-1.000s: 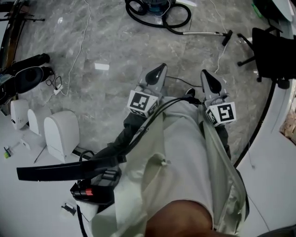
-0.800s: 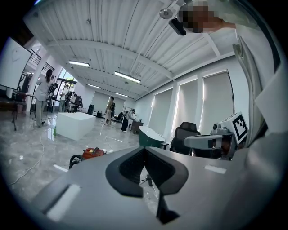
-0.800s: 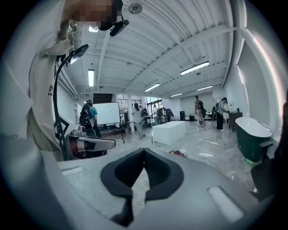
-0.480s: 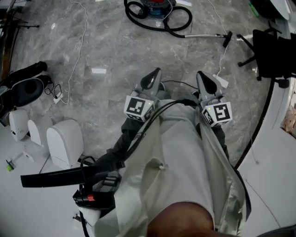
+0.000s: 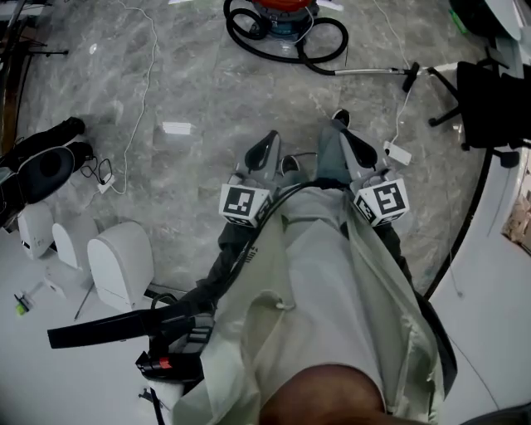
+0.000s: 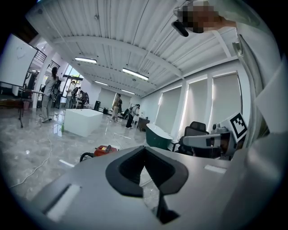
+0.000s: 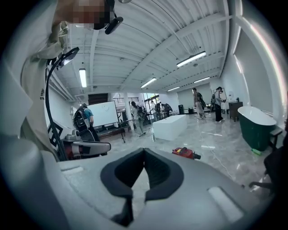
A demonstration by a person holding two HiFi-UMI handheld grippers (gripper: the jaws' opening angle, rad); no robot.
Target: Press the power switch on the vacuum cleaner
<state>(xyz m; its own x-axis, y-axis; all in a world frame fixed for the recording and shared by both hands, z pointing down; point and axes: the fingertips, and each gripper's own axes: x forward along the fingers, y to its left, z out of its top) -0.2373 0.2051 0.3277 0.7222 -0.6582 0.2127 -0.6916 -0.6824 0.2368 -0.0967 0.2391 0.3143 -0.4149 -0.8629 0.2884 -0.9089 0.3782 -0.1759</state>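
Grey marble floor [image 5: 207,83] of an open-plan hall, looking down towards a red-topped canister vacuum cleaner [image 5: 282,12], both tongs empty.

Left tongs [image 5: 267,148] and right tongs [image 5: 347,143] side by side above the floor, aimed towards the vacuum cleaner, each fully closed with nothing between the pads. Well apart from both, at the far edge of the head view, sitting among the loops of its black hose [image 5: 325,43], metal wand [image 5: 369,70] stretched rightward. Small and low on the floor ahead in both gripper views. Beyond the wand's end, a black office chair [image 5: 489,100]; at lower left, white rounded casings [image 5: 120,261].
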